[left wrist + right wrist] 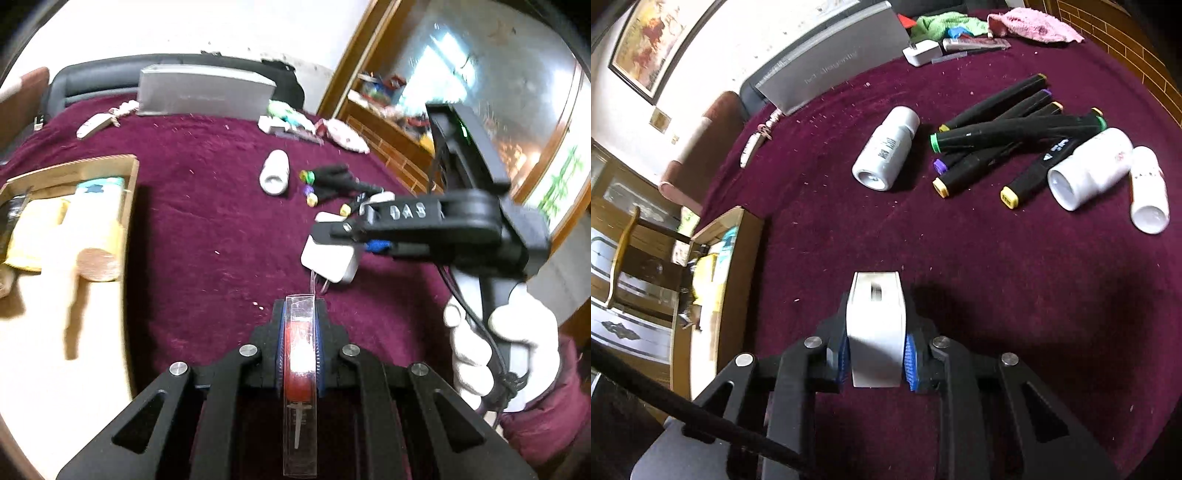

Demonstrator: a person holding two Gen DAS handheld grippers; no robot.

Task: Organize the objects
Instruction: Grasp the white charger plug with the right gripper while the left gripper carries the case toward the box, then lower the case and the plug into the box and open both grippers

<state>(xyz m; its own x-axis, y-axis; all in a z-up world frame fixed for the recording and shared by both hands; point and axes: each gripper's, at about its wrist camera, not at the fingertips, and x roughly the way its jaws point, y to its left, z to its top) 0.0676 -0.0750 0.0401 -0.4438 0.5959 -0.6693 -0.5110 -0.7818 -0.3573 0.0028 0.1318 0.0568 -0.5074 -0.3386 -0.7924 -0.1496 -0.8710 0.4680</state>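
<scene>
Left claw (300, 325): closed on a clear plastic packet (300, 373) with red contents, held above the worktop (207, 221).
Right claw (875, 354): gripping a white charger (875, 325) by its flat sides, off the cloth.
Destination, judged: the cardboard box (131, 192) to the left, already part filled.
Advice: carry both level over the box wall, lower before letting go.
Remaining: markers (1015, 129), white bottles (886, 151).
Writing: "DAS" on the right claw; bottle print unreadable.
</scene>
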